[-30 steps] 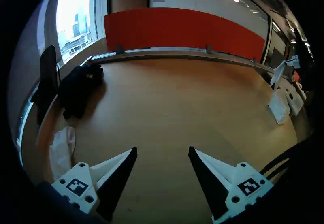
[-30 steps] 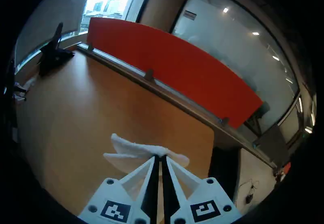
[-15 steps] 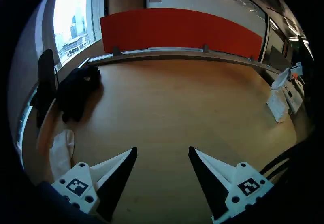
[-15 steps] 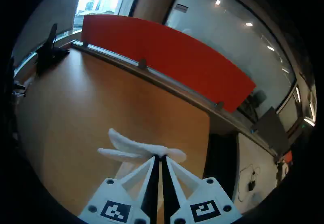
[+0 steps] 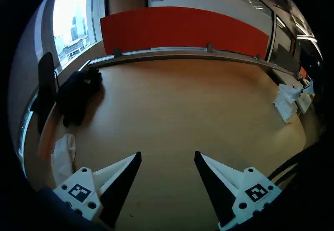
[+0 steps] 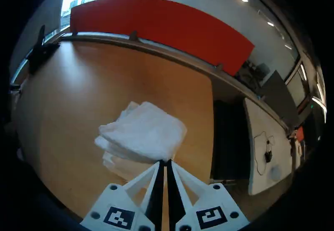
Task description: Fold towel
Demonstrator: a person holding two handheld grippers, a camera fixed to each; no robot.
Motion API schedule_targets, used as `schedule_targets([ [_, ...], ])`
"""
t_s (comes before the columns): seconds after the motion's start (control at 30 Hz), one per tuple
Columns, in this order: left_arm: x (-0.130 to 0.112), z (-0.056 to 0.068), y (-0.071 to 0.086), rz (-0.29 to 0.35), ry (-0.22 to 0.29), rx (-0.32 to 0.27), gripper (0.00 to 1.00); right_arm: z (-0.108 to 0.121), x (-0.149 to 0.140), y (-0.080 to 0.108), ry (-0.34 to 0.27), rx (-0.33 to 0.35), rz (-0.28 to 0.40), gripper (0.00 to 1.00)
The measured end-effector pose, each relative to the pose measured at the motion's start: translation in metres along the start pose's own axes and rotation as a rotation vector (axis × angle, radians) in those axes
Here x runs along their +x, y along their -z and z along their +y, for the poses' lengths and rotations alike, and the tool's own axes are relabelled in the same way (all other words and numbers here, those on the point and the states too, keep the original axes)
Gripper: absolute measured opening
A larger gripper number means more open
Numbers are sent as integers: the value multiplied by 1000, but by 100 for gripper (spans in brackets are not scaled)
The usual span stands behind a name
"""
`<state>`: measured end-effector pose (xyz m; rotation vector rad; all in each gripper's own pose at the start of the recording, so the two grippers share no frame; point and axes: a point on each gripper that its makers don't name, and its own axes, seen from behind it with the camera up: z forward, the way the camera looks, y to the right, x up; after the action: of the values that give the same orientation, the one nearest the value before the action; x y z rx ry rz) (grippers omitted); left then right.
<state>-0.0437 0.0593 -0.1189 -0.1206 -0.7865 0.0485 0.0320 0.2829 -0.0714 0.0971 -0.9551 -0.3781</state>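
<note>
A folded white towel (image 6: pixel 144 135) hangs in thick layers over the right part of the wooden table (image 6: pixel 83 93), one corner pinched at my fingertips. My right gripper (image 6: pixel 165 162) is shut on that corner, tilted down toward the table. Beneath the towel a lower white layer (image 6: pixel 115 164) shows; I cannot tell whether it rests on the wood. In the left gripper view the same towel (image 5: pixel 286 102) is small at the far right table edge. My left gripper (image 5: pixel 167 155) is open above bare wood near the front edge, holding nothing.
A black garment (image 5: pixel 77 95) lies at the table's left side, with a white cloth (image 5: pixel 62 156) nearer the front. A red partition (image 5: pixel 183 28) runs along the back edge. Right of the table is a gap, then a white desk (image 6: pixel 267 147) with a cable.
My right gripper has tipped downward with the towel, so its broad folded face now shows instead of its thin edges. The left gripper has barely moved and stays open.
</note>
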Motion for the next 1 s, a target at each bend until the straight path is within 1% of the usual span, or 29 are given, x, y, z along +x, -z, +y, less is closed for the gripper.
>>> schedule_targets([
  [0.17,-1,1,2,-2,-4,1,94,-1,-21,-10,-25,-2,-38,4],
  [0.4,-4,-3,5,-5,-4,11,94,2,-37,-23,-53,-22,-77,4],
  [0.73,-9,-6,6,-15,-1,23,94,8,-51,-39,-89,-51,-111,5],
  [1.0,-10,-6,6,-16,-3,23,94,10,-54,-43,-112,-77,-108,7],
])
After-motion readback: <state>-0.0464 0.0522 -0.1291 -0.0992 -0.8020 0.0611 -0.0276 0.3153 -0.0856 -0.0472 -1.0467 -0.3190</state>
